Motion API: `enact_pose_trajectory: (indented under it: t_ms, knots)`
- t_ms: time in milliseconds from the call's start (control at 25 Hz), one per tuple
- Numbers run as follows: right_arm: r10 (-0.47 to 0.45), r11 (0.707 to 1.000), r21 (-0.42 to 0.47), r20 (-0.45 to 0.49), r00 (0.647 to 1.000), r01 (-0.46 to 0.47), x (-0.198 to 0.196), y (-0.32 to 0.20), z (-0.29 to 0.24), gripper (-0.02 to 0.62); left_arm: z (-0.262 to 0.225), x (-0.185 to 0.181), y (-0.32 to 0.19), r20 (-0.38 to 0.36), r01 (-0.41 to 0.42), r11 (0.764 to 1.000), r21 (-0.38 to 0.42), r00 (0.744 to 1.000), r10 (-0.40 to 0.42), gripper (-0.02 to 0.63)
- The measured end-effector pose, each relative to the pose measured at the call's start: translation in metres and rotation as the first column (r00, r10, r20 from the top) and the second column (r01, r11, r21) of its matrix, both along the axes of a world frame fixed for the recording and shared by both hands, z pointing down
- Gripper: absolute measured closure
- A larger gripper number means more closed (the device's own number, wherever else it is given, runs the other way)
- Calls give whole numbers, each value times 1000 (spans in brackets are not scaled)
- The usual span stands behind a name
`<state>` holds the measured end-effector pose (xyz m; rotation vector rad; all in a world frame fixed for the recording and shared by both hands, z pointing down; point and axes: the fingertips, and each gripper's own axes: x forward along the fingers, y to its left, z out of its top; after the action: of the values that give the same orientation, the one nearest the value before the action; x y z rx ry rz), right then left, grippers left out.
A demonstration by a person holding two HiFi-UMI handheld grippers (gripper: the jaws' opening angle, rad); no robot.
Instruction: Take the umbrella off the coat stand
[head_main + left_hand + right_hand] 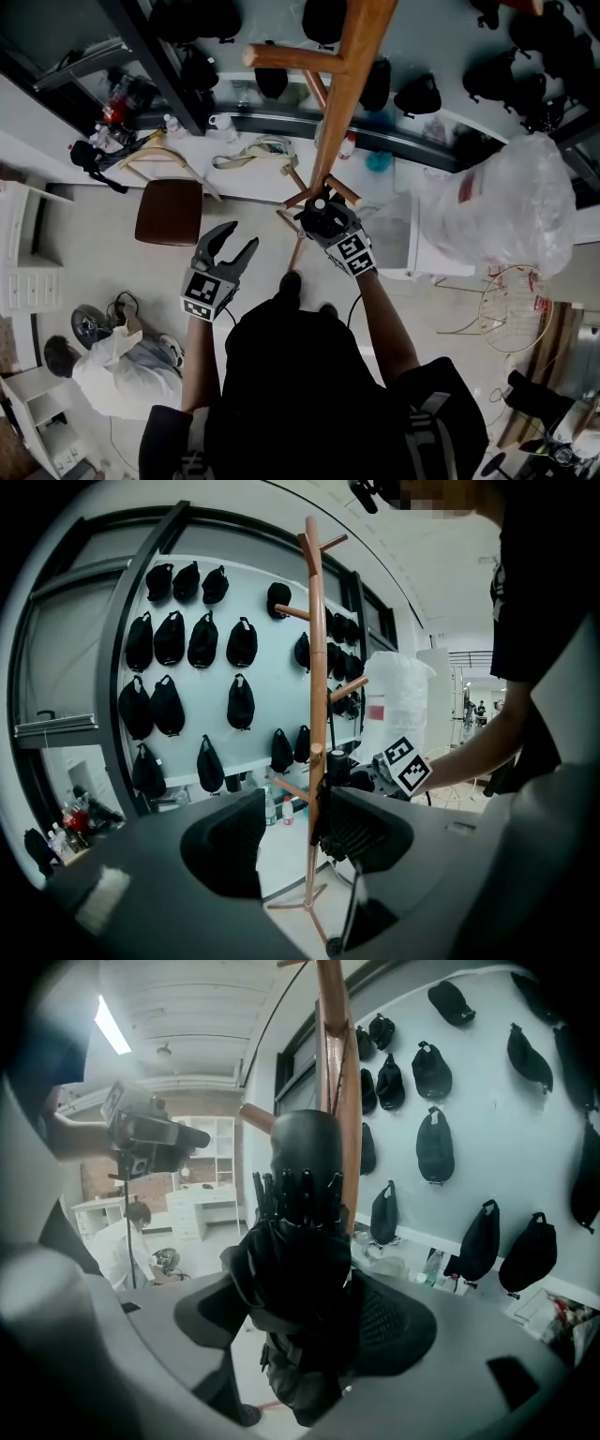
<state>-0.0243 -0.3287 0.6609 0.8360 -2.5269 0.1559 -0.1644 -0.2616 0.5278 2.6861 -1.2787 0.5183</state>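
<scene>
Fingers of my right gripper stood wide apart around the folded black fabric umbrella beside the brown wooden coat stand; my left gripper gaped empty.

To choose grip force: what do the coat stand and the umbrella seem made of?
The coat stand looks like wood: warm brown, round pegs, smooth slightly glossy finish. The umbrella looks like black fabric, matte, creased in soft folds; its thin dark rib tips are unclear.
</scene>
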Motion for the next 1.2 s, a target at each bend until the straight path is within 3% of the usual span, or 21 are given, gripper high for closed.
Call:
enact_pose_trajectory:
  t_ms: [320,680,1200]
  knots:
    - [3,1000,-6,8,1000,-3,-8,-3,0,283,1,-4,-4,-3,-10,1000,0,1000,10,390]
    - [6,1000,-20,14,1000,-6,-6,-1,-5,356,2,-5,-6,-4,-22,1000,-2,1000,22,391]
    - [0,1000,-4,1,1000,0,-8,-4,-25,364,0,-1,-11,14,-44,999,0,999,44,393]
